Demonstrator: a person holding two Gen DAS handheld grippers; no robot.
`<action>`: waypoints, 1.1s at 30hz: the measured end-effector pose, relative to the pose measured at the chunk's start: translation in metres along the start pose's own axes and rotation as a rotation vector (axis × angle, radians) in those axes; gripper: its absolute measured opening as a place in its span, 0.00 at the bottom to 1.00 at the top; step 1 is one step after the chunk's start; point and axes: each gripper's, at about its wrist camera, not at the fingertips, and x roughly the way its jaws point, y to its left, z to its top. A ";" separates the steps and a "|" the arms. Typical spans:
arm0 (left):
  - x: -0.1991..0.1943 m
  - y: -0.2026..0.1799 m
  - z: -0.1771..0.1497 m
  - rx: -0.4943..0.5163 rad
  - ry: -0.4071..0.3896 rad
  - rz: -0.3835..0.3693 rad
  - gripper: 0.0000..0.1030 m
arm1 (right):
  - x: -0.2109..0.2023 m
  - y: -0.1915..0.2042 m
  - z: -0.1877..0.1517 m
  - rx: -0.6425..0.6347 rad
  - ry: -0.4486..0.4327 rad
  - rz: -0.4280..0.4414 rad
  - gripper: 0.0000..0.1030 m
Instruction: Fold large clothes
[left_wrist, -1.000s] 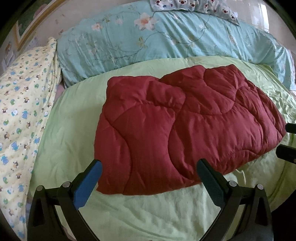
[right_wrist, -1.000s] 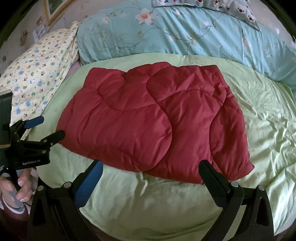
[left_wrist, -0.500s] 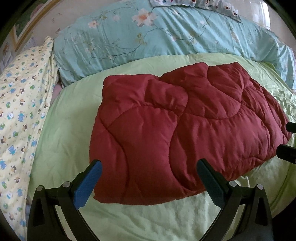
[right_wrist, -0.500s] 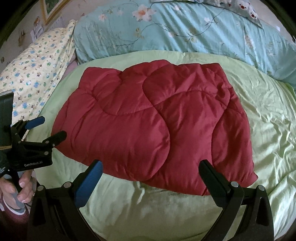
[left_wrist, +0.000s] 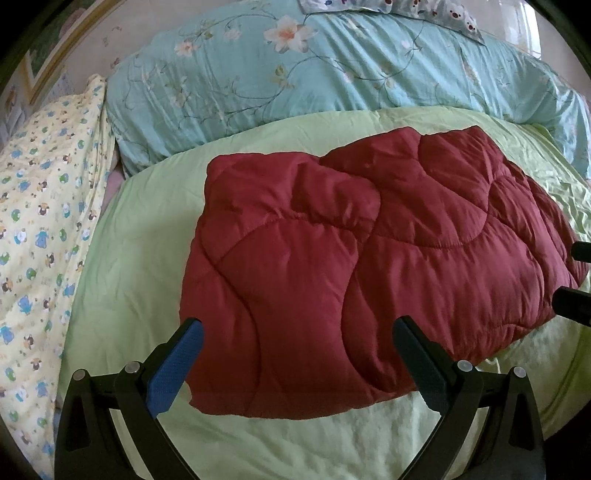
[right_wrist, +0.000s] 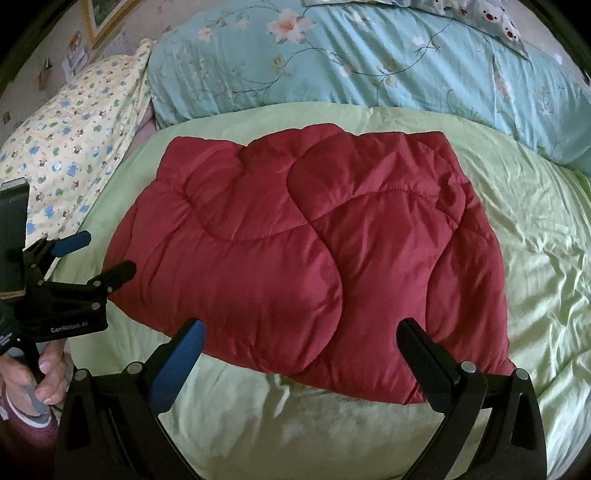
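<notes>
Grippers (left_wrist: 295, 332) nearer; jacket (left_wrist: 369, 266) prob. untouched

The folded quilted garment (left_wrist: 369, 266) lies on the bedspread (left_wrist: 133, 266) at twelve o'clock from my left tongs (left_wrist: 297, 332). Behind it runs the long bolster (left_wrist: 332, 81); at ten o'clock the printed pillow (left_wrist: 40, 206). My right tongs (right_wrist: 299, 334) sit at three o'clock.

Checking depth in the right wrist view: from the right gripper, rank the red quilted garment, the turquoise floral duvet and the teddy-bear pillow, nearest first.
From the right gripper:
1. Red quilted garment, straight ahead, between the fingers.
2. Turquoise floral duvet, beyond it, across the bed.
3. Teddy-bear pillow, farthest, top right.
</notes>
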 end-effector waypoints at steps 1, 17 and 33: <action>0.000 0.000 0.000 0.000 0.000 -0.001 0.99 | 0.000 0.000 0.000 -0.001 0.001 0.001 1.00; 0.003 0.002 0.006 0.001 -0.001 0.001 0.99 | 0.001 0.000 0.010 -0.006 0.001 0.004 1.00; 0.007 0.000 0.011 0.010 -0.006 0.012 0.99 | 0.001 -0.002 0.018 -0.012 -0.003 -0.002 1.00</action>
